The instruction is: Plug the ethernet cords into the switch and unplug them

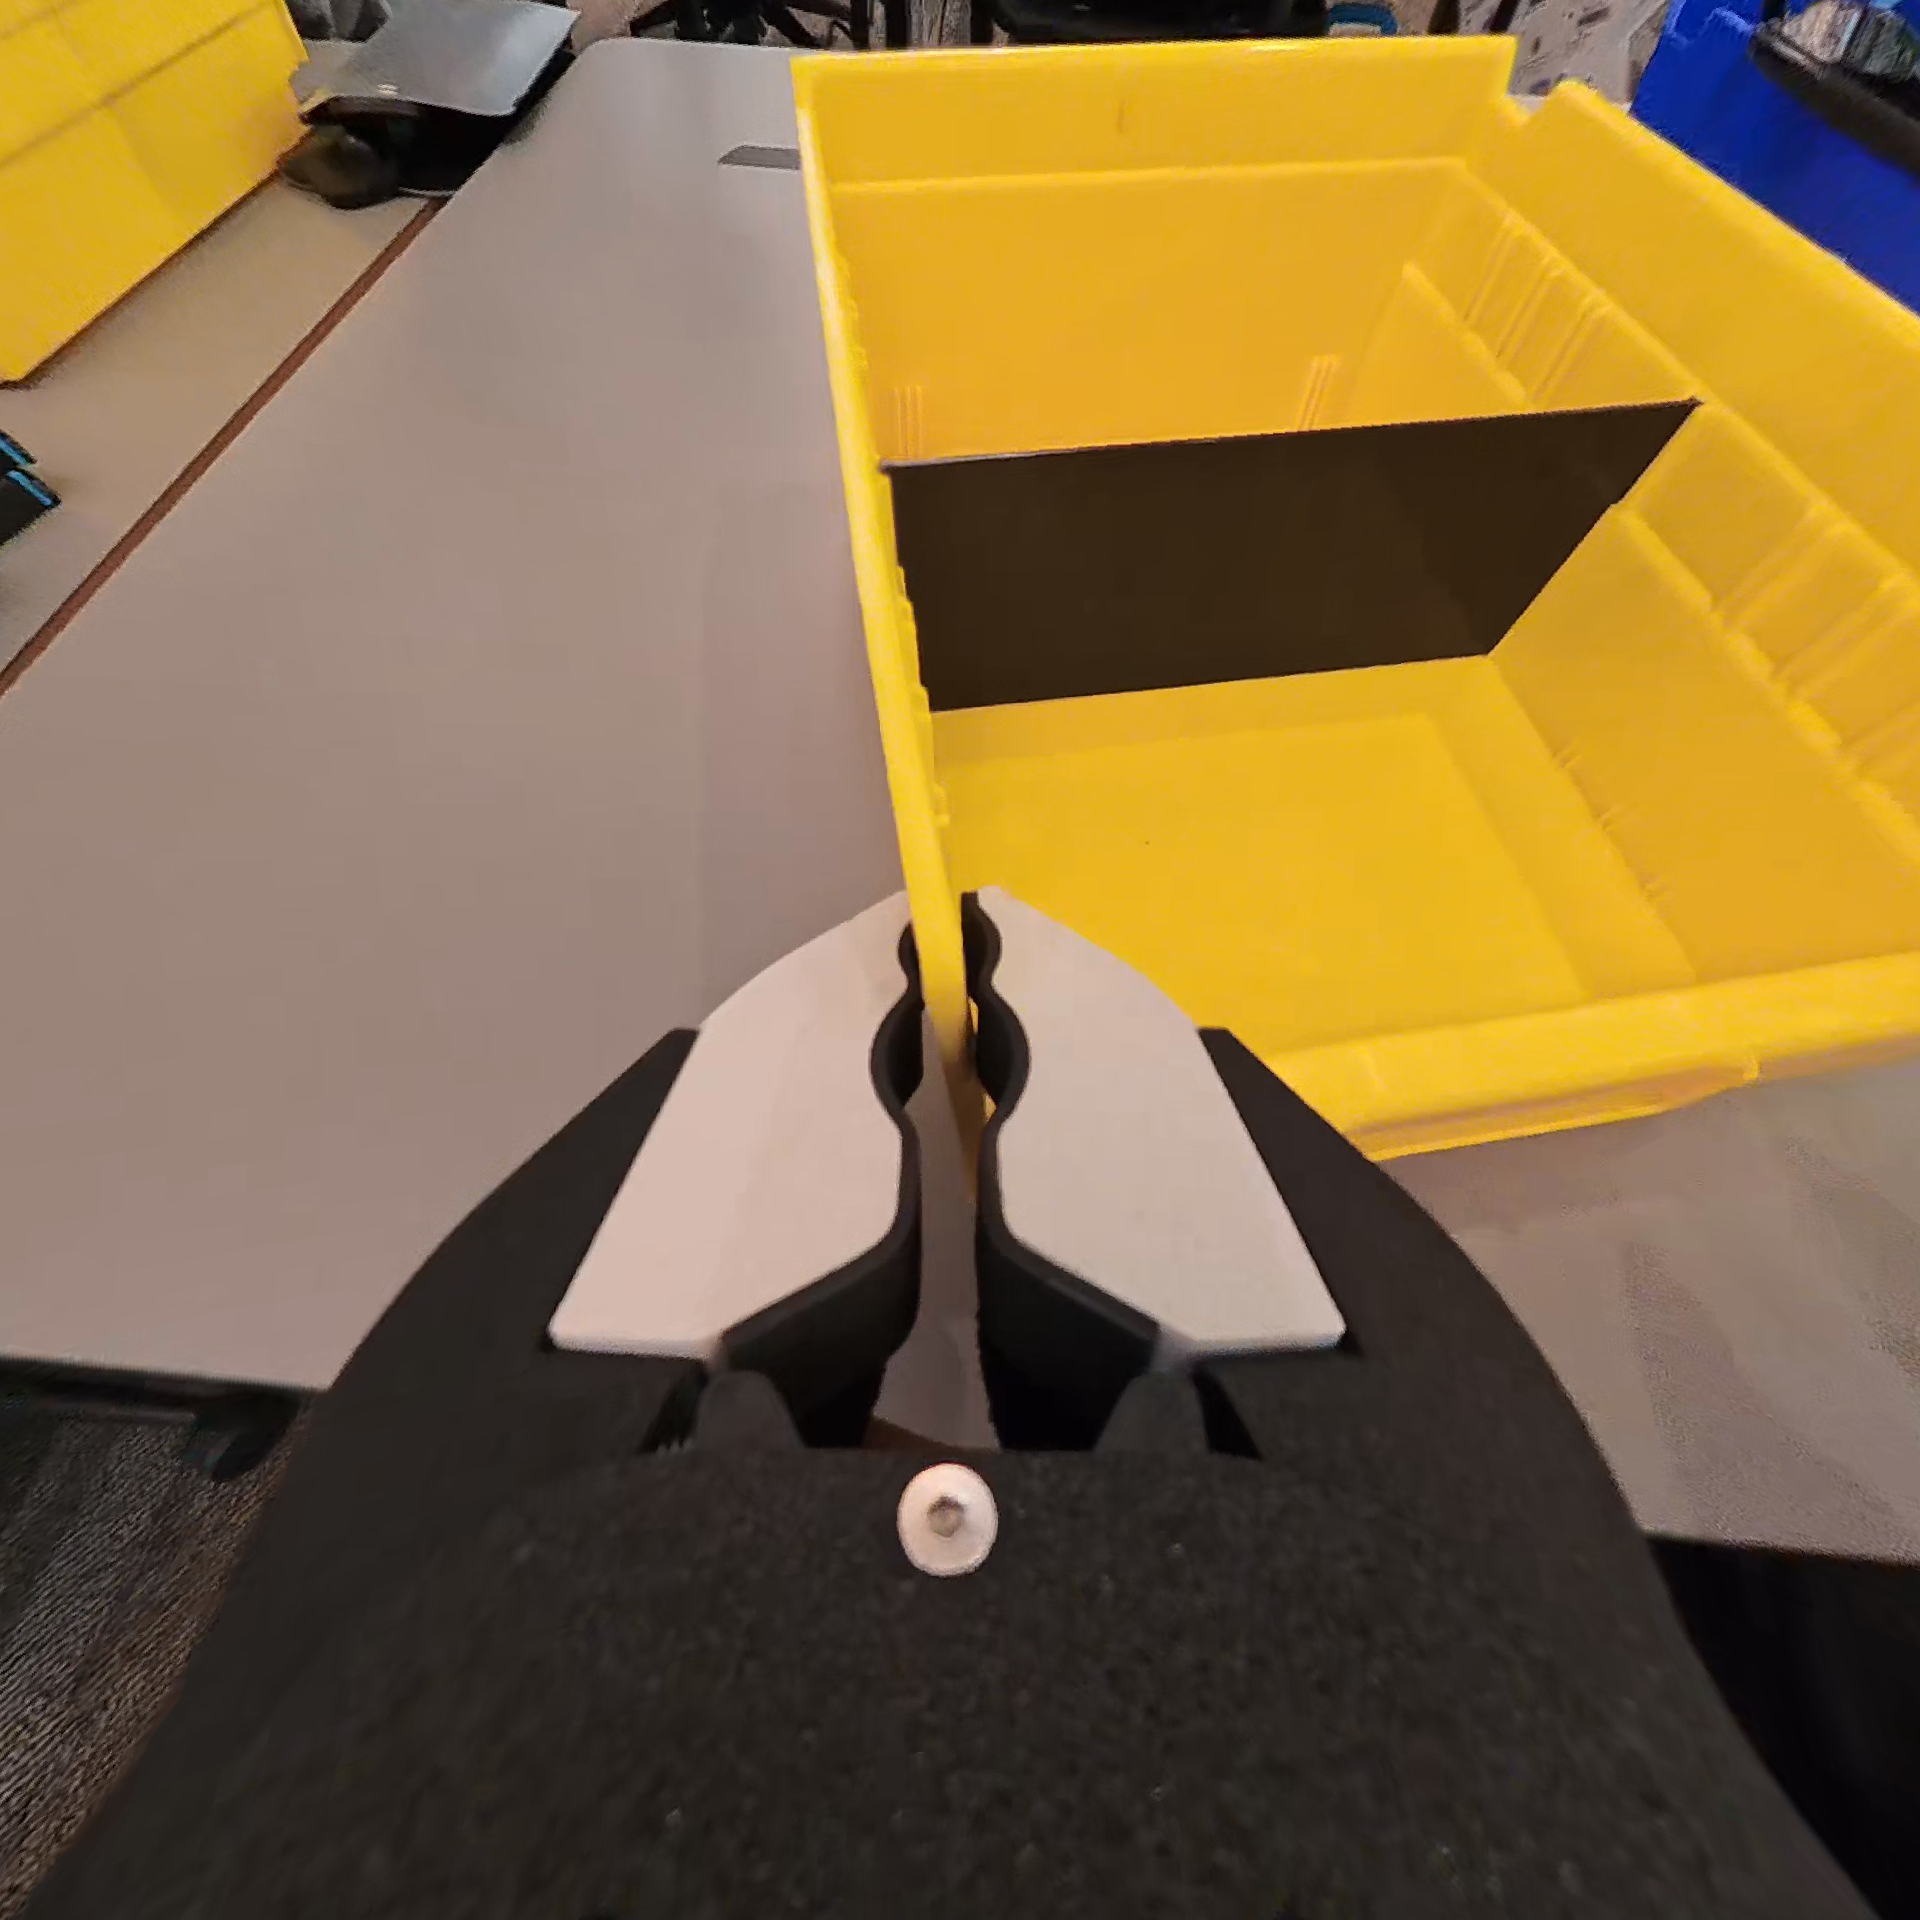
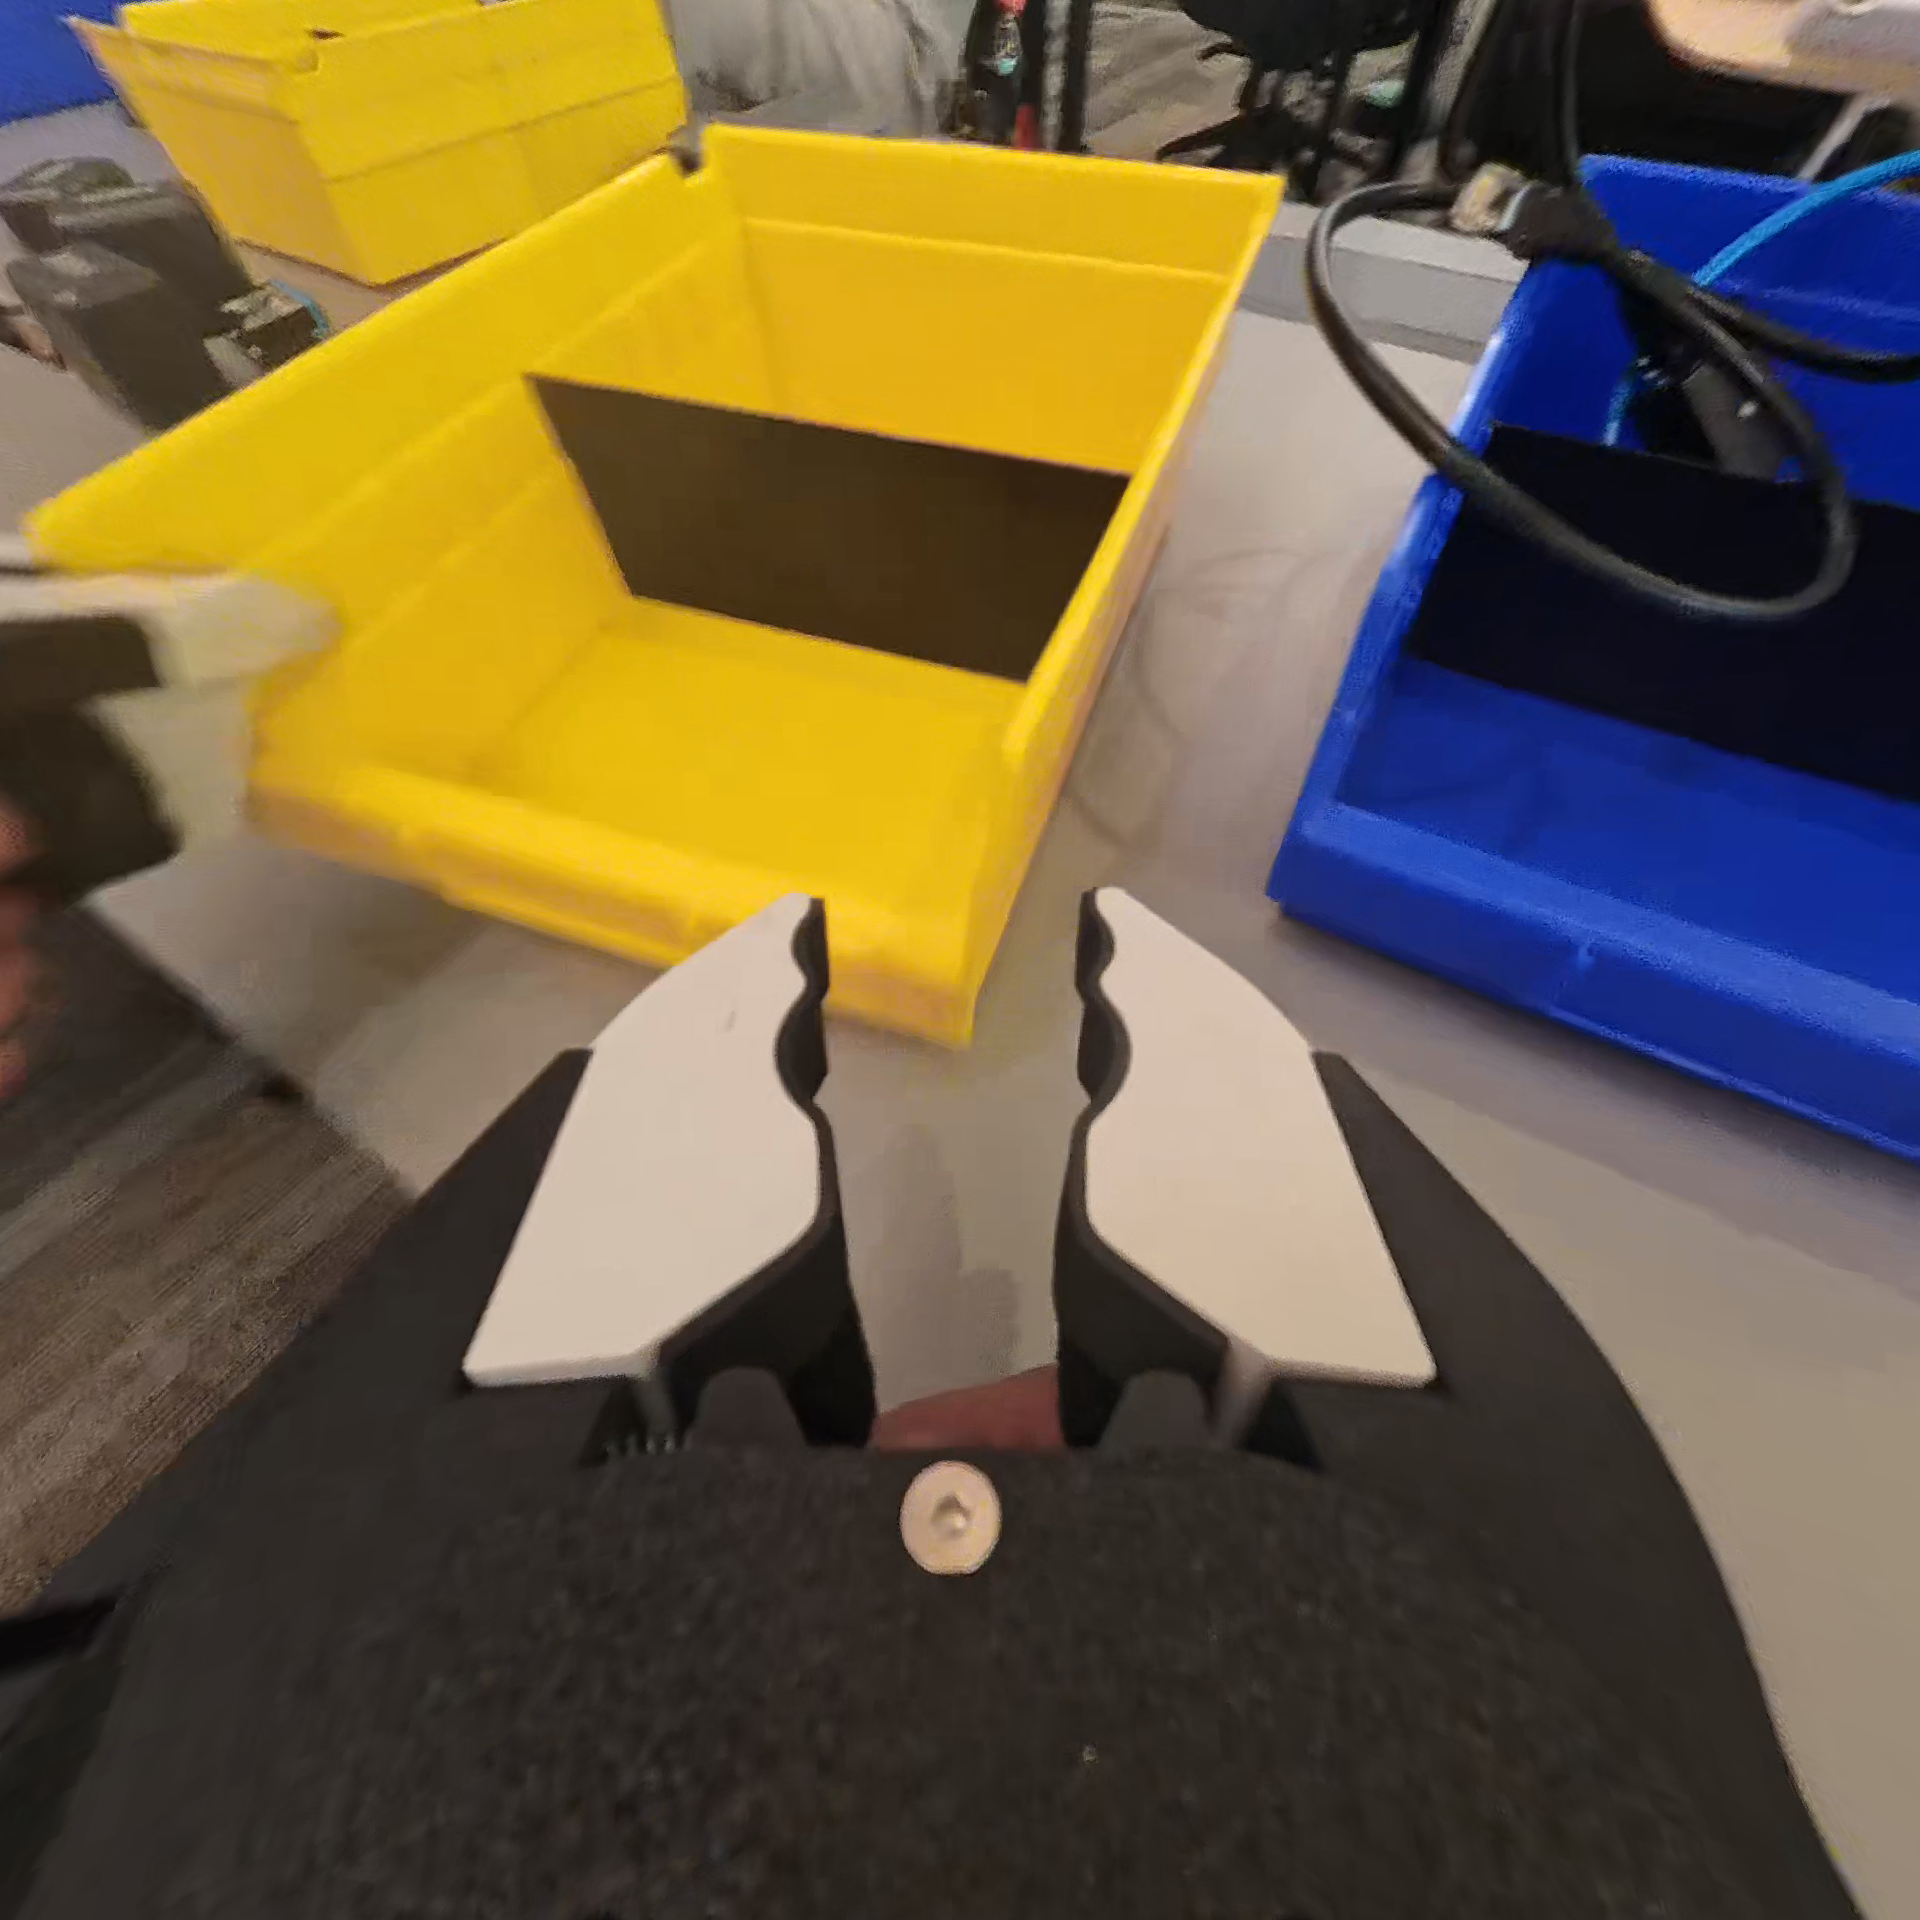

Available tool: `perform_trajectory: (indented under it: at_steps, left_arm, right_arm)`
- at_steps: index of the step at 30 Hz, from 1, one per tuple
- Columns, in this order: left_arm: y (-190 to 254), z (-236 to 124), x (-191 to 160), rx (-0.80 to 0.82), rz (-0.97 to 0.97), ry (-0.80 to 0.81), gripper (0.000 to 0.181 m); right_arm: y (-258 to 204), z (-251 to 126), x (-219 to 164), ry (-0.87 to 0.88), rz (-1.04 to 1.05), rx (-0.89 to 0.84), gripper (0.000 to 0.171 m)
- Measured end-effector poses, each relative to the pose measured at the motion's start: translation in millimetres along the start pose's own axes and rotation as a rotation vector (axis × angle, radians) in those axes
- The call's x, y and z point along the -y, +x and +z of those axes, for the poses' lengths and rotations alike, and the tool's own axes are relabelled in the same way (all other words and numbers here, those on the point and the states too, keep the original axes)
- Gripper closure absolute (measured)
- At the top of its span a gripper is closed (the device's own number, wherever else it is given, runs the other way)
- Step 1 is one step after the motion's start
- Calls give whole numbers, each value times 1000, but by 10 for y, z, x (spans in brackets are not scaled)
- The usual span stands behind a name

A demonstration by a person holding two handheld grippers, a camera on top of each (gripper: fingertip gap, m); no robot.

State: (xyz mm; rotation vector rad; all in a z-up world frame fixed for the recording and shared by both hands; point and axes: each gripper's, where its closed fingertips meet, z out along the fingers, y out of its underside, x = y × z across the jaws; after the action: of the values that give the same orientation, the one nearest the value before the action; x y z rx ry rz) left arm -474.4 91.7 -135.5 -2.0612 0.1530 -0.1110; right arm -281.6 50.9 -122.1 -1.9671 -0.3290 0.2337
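Left gripper (image 1: 943,940) on smooth yellow plastic bin (image 1: 1299,810) wall.

Three yellow bins (image 2: 665,748) (image 2: 395,135) (image 1: 114,177) are counted, plus one blue bin (image 2: 1558,883). Two black dividers (image 2: 831,530) (image 2: 1662,582) and two cables, black (image 2: 1382,384) and blue (image 2: 1787,213), are seen.

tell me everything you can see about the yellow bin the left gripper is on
The yellow bin is an open-topped plastic tub with ribbed inner walls, standing upright on the grey table. A black divider crosses it, splitting it into a near and a far compartment; both look empty. The left gripper is shut on its left side wall near the front corner, one finger inside and one outside. A blue bin sits apart to its right.
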Motion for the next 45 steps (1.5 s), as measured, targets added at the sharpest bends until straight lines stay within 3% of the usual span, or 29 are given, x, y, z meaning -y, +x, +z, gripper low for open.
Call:
perform_trajectory:
  at_steps: [3,5,11,17,22,27,31,36,42,45]
  left_arm:
    - [9,-154,-82,11,11,1,178]
    - [-28,-236,-121,34,11,3,177]
    - [-139,-508,-9,80,-50,43,178]
    - [133,-1232,615,233,28,305,177]
    - [946,-1372,1433,136,69,481,177]
    - [2486,-1009,2094,-99,101,532,177]
    - [3930,-609,2083,-257,145,472,177]
    - [5230,61,1404,-331,135,294,178]
    - [5622,687,590,-283,192,99,178]
    - [5657,859,369,-307,217,63,176]
  right_arm:
    - [66,255,33,-9,11,-132,160]
    - [62,292,71,-3,9,-139,167]
    - [-123,159,218,28,-52,-82,166]
    - [-5,-367,1024,273,-126,-82,167]
    - [781,-1063,1653,440,-152,-204,167]
    - [2271,-1838,1863,439,-202,-445,166]
    - [3588,-2317,1459,344,-100,-583,166]
    - [4791,-2442,454,172,55,-673,168]
    - [5270,-1944,-685,8,170,-566,167]
    - [5324,-1846,-816,19,177,-558,168]
